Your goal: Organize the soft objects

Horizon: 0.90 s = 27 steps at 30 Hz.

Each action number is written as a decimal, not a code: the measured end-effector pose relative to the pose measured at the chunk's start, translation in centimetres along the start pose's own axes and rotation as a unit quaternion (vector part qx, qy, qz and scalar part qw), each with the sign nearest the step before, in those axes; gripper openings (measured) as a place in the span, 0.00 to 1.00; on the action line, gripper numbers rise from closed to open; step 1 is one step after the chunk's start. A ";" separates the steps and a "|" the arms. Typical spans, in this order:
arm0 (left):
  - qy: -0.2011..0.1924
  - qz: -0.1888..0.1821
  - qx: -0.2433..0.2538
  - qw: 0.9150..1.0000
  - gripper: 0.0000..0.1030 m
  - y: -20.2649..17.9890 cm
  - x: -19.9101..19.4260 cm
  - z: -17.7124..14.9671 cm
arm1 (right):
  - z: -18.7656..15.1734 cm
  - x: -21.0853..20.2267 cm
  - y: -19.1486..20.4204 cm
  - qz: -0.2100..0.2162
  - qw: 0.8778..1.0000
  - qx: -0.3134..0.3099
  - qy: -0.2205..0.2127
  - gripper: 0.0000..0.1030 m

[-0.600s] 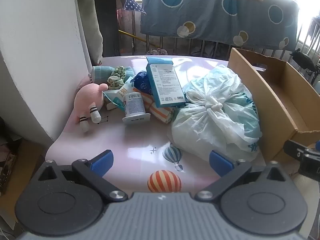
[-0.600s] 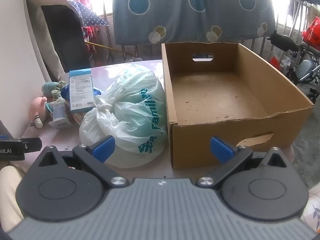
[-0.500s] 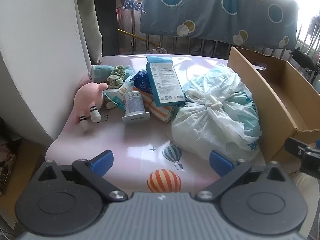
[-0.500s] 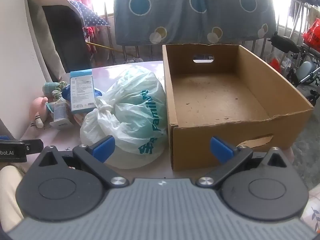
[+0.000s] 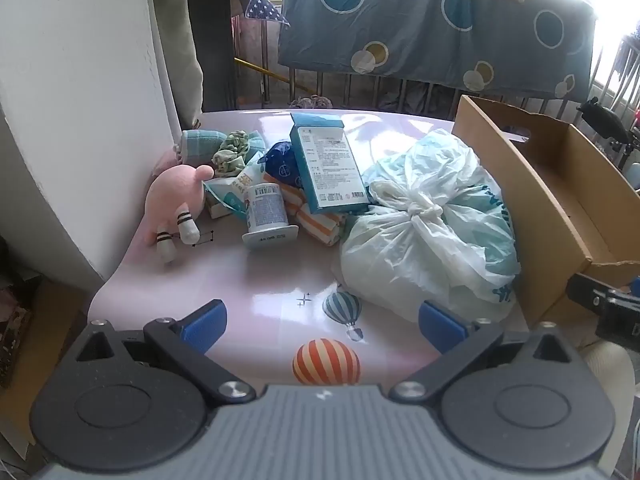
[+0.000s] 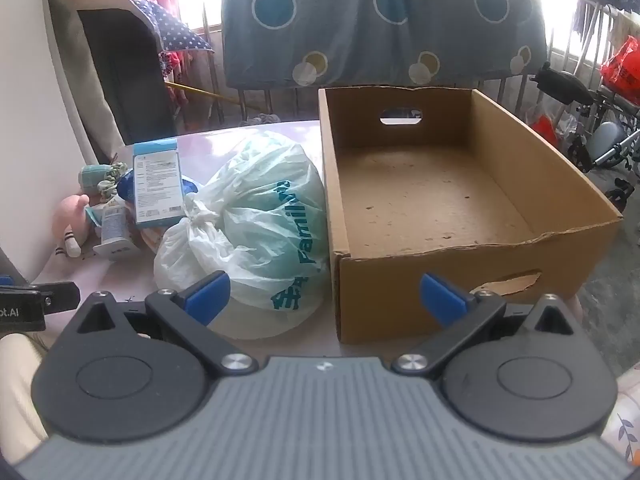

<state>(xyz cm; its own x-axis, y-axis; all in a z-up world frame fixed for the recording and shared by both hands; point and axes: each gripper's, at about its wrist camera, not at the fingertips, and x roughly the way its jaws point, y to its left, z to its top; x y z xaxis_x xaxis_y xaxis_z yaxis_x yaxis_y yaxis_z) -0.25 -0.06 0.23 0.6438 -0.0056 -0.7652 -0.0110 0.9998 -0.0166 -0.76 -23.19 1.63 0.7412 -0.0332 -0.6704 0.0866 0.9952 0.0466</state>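
Observation:
A knotted white and pale-green plastic bag (image 5: pixel 424 236) (image 6: pixel 256 228) bulges on the pink table (image 5: pixel 256 288), pressed against an open cardboard box (image 6: pixel 448 216) (image 5: pixel 548 208) with a bare floor. Left of the bag lies a heap: a pink plush toy (image 5: pixel 176 200), a teal carton (image 5: pixel 328 168), a white bottle (image 5: pixel 266 212), a striped orange cloth (image 5: pixel 316 216), a green scrunchie (image 5: pixel 232 152). My left gripper (image 5: pixel 322 322) hovers open over the table's near edge. Above the bag and the box's front wall, my right gripper (image 6: pixel 324 296) stands open with nothing held.
A white wall (image 5: pixel 72 112) borders the table on the left. A blue sheet with circles (image 6: pixel 380 20) hangs over railings behind. The table's near part shows printed balloons (image 5: pixel 326 362). A bicycle and red bags (image 6: pixel 616 68) stand at the far right.
Both views have barely shifted; the right gripper has drifted slightly, so the bag and box sit a little lower in its view. Nothing was taken hold of.

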 end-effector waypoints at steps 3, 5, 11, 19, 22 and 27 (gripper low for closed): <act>0.005 -0.001 0.000 1.000 0.99 0.0 0.4 0.0 | 0.0 0.3 0.0 -0.002 1.000 0.002 0.005 0.99; 0.007 -0.003 0.000 1.000 0.99 0.0 0.5 -0.1 | 0.0 0.5 0.1 -0.004 1.000 0.002 0.007 0.99; 0.010 -0.004 -0.001 1.000 0.99 0.1 0.8 -0.2 | 0.0 0.8 0.3 -0.005 1.000 0.001 0.013 0.99; 0.014 -0.005 -0.003 1.000 0.99 0.3 1.2 -0.3 | 0.1 0.9 0.4 -0.005 1.000 -0.001 0.018 0.99; 0.015 -0.006 -0.004 1.000 0.99 0.3 1.3 -0.2 | 0.1 1.0 0.5 -0.005 1.000 -0.001 0.021 0.99; 0.016 -0.007 -0.005 1.000 0.99 0.4 1.3 -0.2 | 0.1 1.1 0.5 -0.007 1.000 -0.001 0.026 0.99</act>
<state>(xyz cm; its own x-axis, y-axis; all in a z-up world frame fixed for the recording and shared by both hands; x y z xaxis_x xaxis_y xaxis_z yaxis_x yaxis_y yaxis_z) 0.41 0.31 -0.95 0.6192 -0.0199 -0.7850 -0.0104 0.9994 -0.0335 0.12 -22.75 1.00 0.7049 -0.0417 -0.7081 0.0954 0.9948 0.0364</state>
